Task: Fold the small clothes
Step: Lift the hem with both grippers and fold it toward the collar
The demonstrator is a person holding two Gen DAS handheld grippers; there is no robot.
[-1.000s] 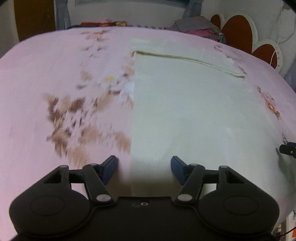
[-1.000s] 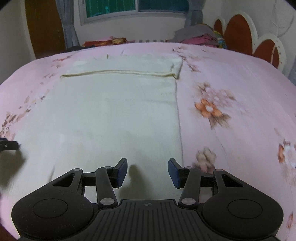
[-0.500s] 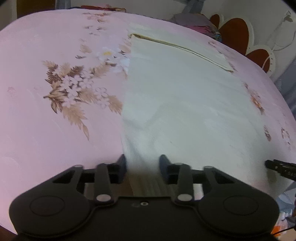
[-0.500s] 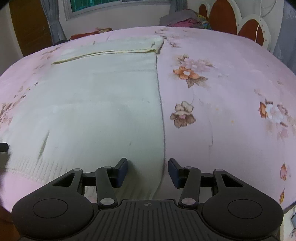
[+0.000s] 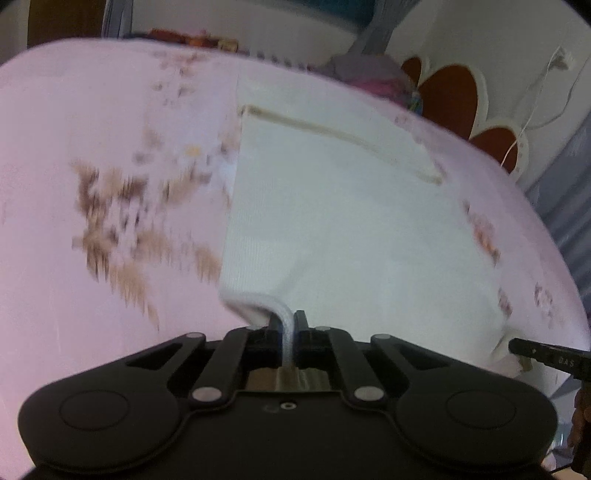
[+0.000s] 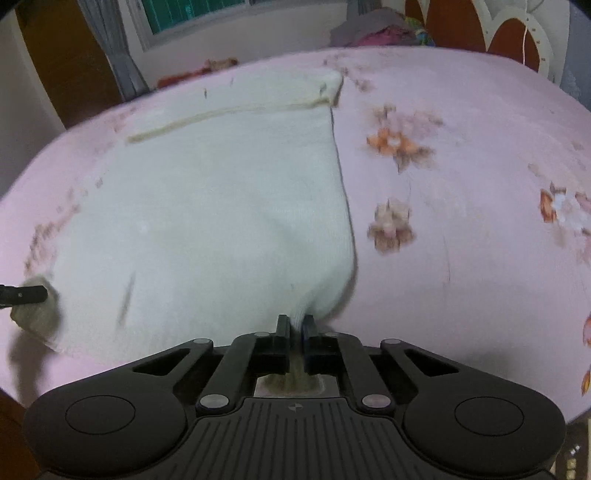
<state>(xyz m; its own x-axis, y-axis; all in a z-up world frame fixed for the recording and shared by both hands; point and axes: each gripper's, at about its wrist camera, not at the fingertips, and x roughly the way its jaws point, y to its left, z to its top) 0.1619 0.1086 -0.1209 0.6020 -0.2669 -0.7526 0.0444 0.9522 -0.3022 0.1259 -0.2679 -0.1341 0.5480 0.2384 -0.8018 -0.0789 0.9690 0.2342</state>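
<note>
A cream knitted garment (image 5: 343,206) lies flat on the pink floral bedsheet (image 5: 92,277), its far part folded over with a seam line across. My left gripper (image 5: 288,325) is shut on the garment's near left corner, which is lifted a little. My right gripper (image 6: 294,326) is shut on the near right corner of the garment (image 6: 221,206). Each gripper's tip shows at the edge of the other's view, the right one in the left wrist view (image 5: 543,356) and the left one in the right wrist view (image 6: 22,295).
A pile of coloured clothes (image 6: 376,31) lies at the bed's far right near a brown and white scalloped headboard (image 5: 454,92). A window with grey curtains (image 6: 110,55) and a brown door (image 6: 62,55) are behind the bed. The sheet (image 6: 461,184) spreads to the right.
Both grippers were open over the garment's near hem a second ago. They have closed on its two near corners and raised them slightly.
</note>
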